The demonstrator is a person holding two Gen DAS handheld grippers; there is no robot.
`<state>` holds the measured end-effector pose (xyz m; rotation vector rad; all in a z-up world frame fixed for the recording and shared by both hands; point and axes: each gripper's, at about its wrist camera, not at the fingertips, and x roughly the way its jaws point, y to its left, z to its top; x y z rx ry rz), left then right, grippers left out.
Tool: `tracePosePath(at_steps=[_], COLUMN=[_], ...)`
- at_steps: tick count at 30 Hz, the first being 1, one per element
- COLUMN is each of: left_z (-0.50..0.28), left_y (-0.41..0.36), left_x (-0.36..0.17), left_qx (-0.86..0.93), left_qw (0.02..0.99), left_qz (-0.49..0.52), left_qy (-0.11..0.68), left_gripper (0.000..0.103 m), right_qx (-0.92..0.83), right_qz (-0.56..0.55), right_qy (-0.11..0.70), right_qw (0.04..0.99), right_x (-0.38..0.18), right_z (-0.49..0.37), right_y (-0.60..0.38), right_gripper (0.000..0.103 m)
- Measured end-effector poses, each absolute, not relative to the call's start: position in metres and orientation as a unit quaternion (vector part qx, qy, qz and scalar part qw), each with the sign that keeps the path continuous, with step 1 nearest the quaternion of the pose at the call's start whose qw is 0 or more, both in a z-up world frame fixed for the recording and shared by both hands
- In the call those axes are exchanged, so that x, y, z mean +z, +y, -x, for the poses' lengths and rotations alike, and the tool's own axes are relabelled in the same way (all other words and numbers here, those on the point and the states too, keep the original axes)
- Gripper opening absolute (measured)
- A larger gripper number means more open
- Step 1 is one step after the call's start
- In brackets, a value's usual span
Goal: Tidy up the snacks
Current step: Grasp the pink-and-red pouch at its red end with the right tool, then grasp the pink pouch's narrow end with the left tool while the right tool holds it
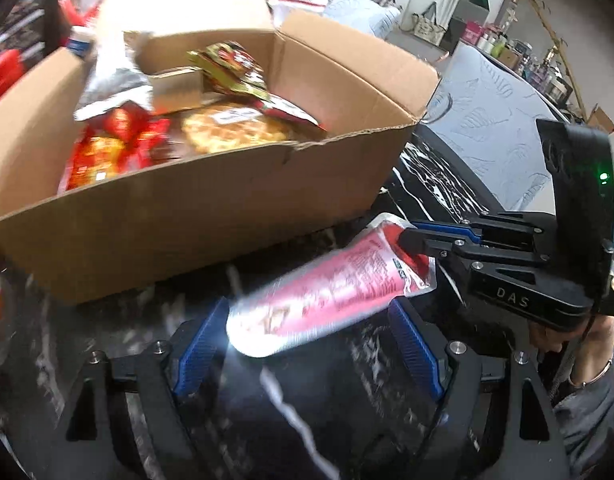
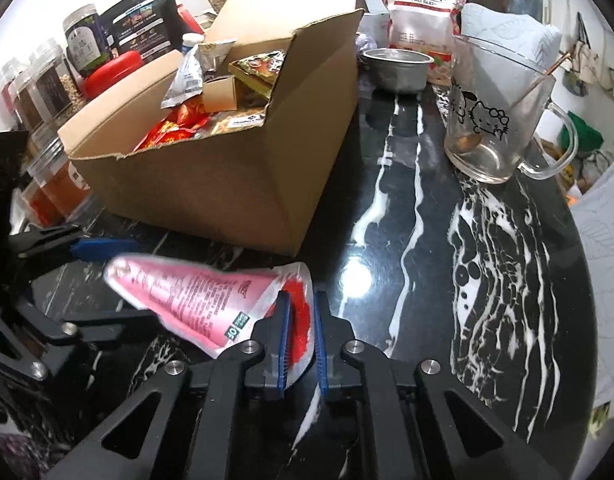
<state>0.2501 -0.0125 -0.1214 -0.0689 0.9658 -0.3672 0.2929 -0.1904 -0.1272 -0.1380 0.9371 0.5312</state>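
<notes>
Snack pouch (image 2: 195,300), pink and silver, lies low and centre on the black marble tabletop (image 2: 487,280); right tongs (image 2: 301,344) clamped on its sealed corner, apparently to lift it; left tongs (image 1: 307,340) apart around its other end; open cardboard box (image 2: 227,168) of snacks waits just behind, upper left.

"DAS" shows in raised letters on the black body of the right gripper (image 1: 417,246), while the white snack bag (image 2: 421,12) behind the metal bowl reads "腰果" over "YAO GUO".
</notes>
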Motion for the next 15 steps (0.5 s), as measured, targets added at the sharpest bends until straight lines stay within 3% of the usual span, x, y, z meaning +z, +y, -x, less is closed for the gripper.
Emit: tracePosePath(at_steps=[15], left_z=[-0.219], left_y=[0.032], left_x=[-0.135], left_qx=[-0.159], left_qw=[0.867], left_qz=[0.098], left_qy=[0.462], left_gripper=[0.082], right_qx=[0.274], right_qz=[0.138], right_qy=[0.424], right_qw=[0.852], right_x=[-0.128], right_z=[-0.27], right_y=[-0.153], right_gripper=[0.01])
